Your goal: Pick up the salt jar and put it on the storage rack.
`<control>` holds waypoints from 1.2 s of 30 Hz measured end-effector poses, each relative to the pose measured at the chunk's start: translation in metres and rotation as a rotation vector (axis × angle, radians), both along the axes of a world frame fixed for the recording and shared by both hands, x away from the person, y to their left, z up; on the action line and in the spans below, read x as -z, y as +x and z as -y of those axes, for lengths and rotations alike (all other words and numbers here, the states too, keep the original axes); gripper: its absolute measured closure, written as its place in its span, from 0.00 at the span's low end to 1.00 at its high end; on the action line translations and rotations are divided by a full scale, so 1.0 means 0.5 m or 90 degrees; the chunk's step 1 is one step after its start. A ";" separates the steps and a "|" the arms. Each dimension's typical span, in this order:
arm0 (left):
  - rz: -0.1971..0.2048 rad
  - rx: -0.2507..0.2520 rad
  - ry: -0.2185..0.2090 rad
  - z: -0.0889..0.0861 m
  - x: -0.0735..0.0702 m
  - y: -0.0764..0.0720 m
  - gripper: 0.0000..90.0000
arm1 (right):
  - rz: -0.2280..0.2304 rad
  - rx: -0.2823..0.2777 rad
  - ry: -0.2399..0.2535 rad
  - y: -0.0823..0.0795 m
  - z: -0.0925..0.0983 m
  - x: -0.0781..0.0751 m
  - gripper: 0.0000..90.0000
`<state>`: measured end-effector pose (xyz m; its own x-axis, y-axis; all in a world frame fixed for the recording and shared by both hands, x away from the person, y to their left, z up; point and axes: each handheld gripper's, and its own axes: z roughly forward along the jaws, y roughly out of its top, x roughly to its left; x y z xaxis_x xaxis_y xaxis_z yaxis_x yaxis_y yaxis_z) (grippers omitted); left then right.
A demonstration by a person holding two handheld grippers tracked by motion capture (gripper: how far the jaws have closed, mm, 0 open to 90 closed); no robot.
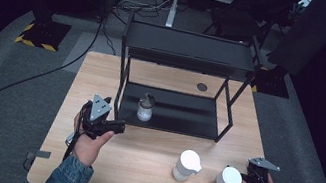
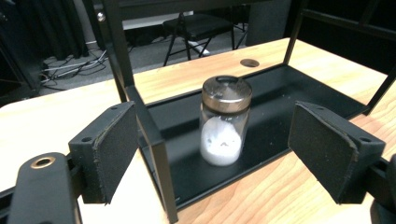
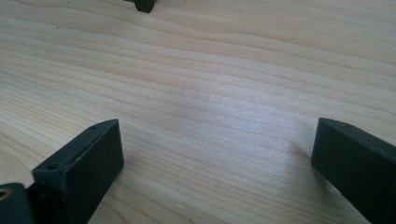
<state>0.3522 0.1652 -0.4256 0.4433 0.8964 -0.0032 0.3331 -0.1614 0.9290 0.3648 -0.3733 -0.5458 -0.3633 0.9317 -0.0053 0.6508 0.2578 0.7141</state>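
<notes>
A glass jar [image 2: 223, 126] with a dark metal lid, part full of white powder, stands on the lower shelf of the black rack [image 1: 172, 113]. At the rack's eight o'clock, the left gripper [image 2: 219, 154] faces the jar, jaws open and empty. The right gripper [image 3: 215, 163] also gapes over bare table [image 3: 210, 70], beside two white-lidded jars [image 1: 187, 166] at five o'clock.

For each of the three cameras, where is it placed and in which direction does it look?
High view: above the person's side, looking forward and down on the table; both forearms, left gripper, right gripper.
Left gripper view: on the left gripper, facing the glass jar on the black rack; open fingers.
Right gripper view: on the right gripper, facing bare tabletop; open fingers.
Shared: jar and rack, in the high and left views.
</notes>
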 end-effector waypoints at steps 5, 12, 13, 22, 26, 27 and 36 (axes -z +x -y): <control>-0.006 -0.001 0.008 -0.008 0.012 -0.012 0.18 | 0.000 0.000 0.000 0.000 0.000 0.000 0.02; -0.018 -0.012 0.008 -0.023 0.030 -0.025 0.17 | 0.000 0.000 0.000 0.000 0.000 0.000 0.02; -0.020 -0.014 0.007 -0.025 0.033 -0.027 0.17 | 0.000 0.000 0.000 0.000 0.000 0.000 0.02; -0.038 -0.025 0.026 -0.045 0.061 -0.043 0.17 | 0.000 0.000 0.000 0.000 0.000 0.000 0.02; -0.047 -0.030 0.035 -0.050 0.075 -0.050 0.17 | 0.000 0.000 0.000 0.000 0.000 0.000 0.02; -0.050 -0.031 0.036 -0.052 0.078 -0.052 0.17 | 0.000 0.000 0.000 0.000 0.000 0.000 0.02; -0.070 -0.038 0.044 -0.062 0.110 -0.060 0.17 | 0.000 0.000 0.000 0.000 0.000 0.000 0.02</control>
